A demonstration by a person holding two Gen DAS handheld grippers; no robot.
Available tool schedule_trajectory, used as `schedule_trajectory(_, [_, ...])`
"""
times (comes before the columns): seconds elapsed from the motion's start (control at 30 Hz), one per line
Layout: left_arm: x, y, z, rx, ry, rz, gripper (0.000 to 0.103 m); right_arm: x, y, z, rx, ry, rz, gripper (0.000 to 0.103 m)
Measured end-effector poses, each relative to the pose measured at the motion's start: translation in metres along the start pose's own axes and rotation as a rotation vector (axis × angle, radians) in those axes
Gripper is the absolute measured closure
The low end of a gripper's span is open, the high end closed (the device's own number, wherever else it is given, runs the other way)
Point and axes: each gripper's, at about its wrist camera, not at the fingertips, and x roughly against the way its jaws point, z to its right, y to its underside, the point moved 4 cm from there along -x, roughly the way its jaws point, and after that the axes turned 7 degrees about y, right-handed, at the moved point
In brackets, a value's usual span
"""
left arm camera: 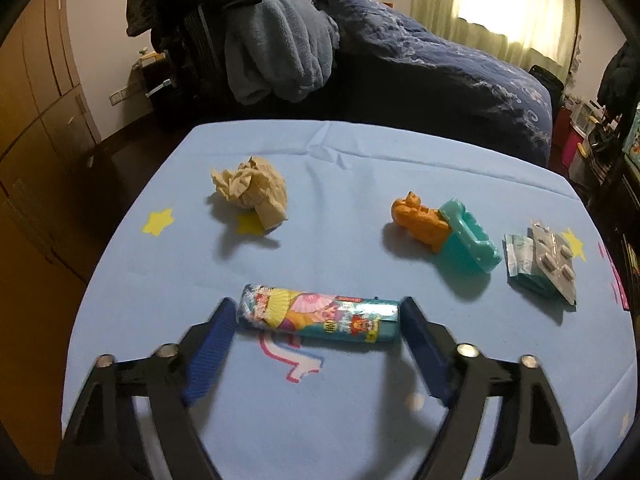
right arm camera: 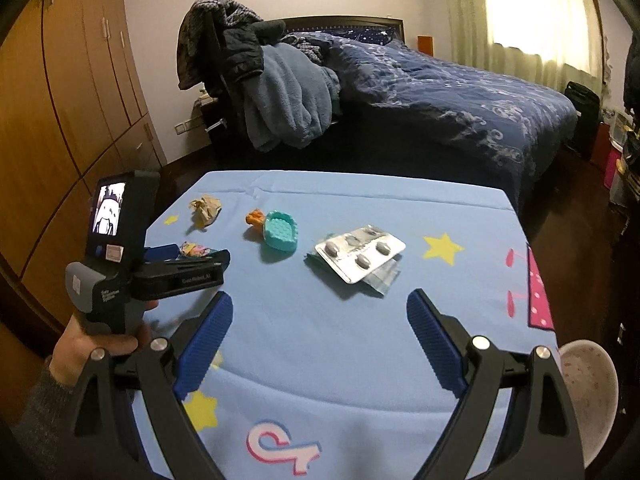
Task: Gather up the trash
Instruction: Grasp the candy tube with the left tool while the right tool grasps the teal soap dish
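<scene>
A colourful rolled wrapper (left arm camera: 318,316) lies on the light blue table cover (left arm camera: 340,216), lengthwise between the open blue fingers of my left gripper (left arm camera: 318,312), with a fingertip at each end. Beyond it lie a crumpled beige paper ball (left arm camera: 250,192), an orange and teal toy (left arm camera: 444,232) and a pill blister on a folded leaflet (left arm camera: 540,264). My right gripper (right arm camera: 320,308) is open and empty, hovering over the table's near side, with the blister (right arm camera: 360,252) ahead of it. The left gripper (right arm camera: 188,260) also shows at the left of the right wrist view.
A pale speckled bowl-like container (right arm camera: 588,392) sits past the table's right near corner. A bed with a dark blue quilt (right arm camera: 460,92) and piled clothes (right arm camera: 280,96) stands behind the table. Wooden wardrobes (right arm camera: 60,100) line the left wall.
</scene>
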Motion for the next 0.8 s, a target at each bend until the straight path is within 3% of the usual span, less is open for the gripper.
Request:
schedule_trajectory(0.3, [0.008,0.004,-0.014,0.040,-0.006,0.011,0.023,-0.040,-0.026,-0.024,0.041,0.007,-0.020,0.014])
schedule_trajectory(0.6, [0.026,0.017,-0.056,0.122,-0.035,0.019,0.023,-0.114,-0.042,-0.060,0.104,-0.035,-0.118,0.014])
schedule_trajectory(0.8, [0.031,0.021,-0.071,0.153,-0.042,0.034,0.023,-0.150,-0.040,-0.067,0.105,-0.031,-0.177,0.019])
